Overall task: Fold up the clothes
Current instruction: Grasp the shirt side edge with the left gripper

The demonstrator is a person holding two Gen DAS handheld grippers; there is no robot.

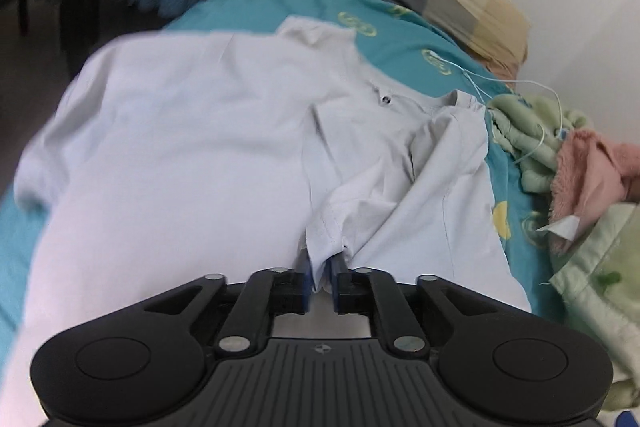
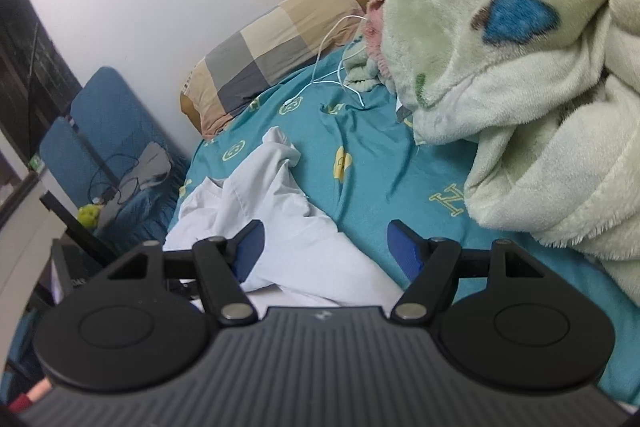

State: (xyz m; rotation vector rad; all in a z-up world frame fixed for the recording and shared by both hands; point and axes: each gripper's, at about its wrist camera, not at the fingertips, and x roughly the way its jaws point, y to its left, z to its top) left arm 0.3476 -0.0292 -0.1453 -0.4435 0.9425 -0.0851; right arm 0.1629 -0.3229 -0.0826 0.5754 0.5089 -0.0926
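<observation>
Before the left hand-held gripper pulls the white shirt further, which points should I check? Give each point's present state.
1. Left hand-held gripper has shirt cloth between its pads: ok.
2. Grip firm enough to pull: cannot tell.
3. Right hand-held gripper open, holding nothing: ok.
4. Shirt lies flat: not ok, bunched at its right side.
5. White cable off the shirt: ok.
6. Green blanket off the shirt: ok.

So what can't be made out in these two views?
- Left wrist view: the shirt's near hem is hidden by the left gripper; its left side is motion-blurred.
- Right wrist view: most of the shirt is behind the right gripper.
- Blanket: cut off by the frame edge in both views.
</observation>
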